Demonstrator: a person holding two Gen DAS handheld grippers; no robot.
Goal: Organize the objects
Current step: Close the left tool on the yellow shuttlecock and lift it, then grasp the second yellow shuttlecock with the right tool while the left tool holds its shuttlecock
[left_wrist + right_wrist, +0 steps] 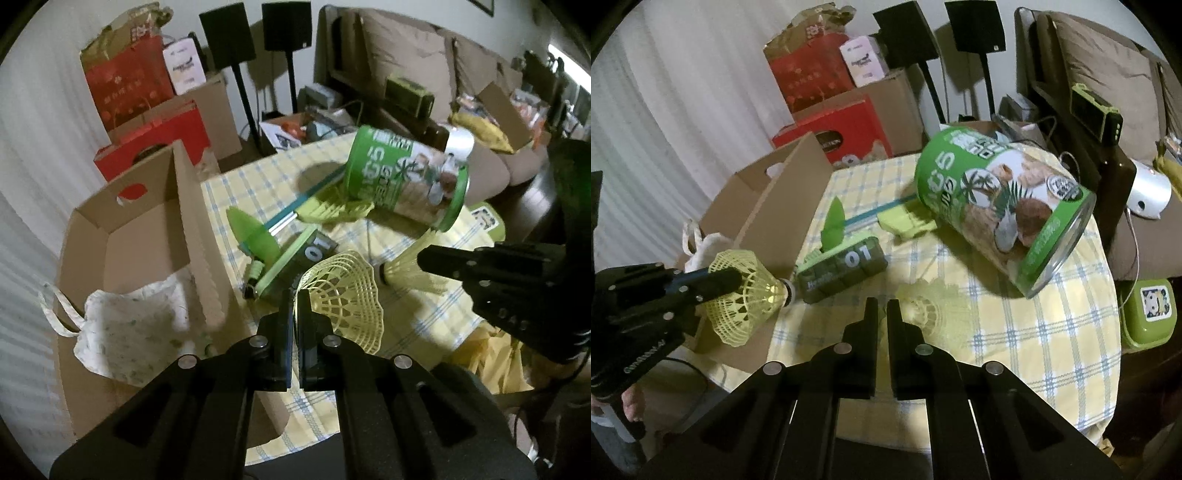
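Nearest the left wrist camera, the left hand-held gripper (295,306) has its fingers pressed on the rim of a yellow shuttlecock's skirt (343,299). In the right wrist view that same shuttlecock (746,291) hangs in the air with its cork pointing toward the green "01" box (846,269), its long axis lying roughly level.

The cardboard box (140,229), taken as landmark, stands just to the left of the held shuttlecock, its open top facing up and a drawstring cloth bag (125,332) already lying inside. The likely move is a short carry leftward over the box's near wall, and the left hand-held gripper is clearly the nearer one for it.

The right hand-held gripper (882,310) hovers over a second shuttlecock (931,306) lying on the checked cloth of the table (1034,332). In the left wrist view that gripper's fingers (443,262) sit at the feather skirt, but whether they pinch it cannot be told; they stand narrowly apart.

On the far side of the cardboard box's right wall lie the "01" box, a green leaf-shaped piece (255,236), and a large green canister (406,177) tipped on its side. The box's tall right wall is the edge to clear; above it there is open room.
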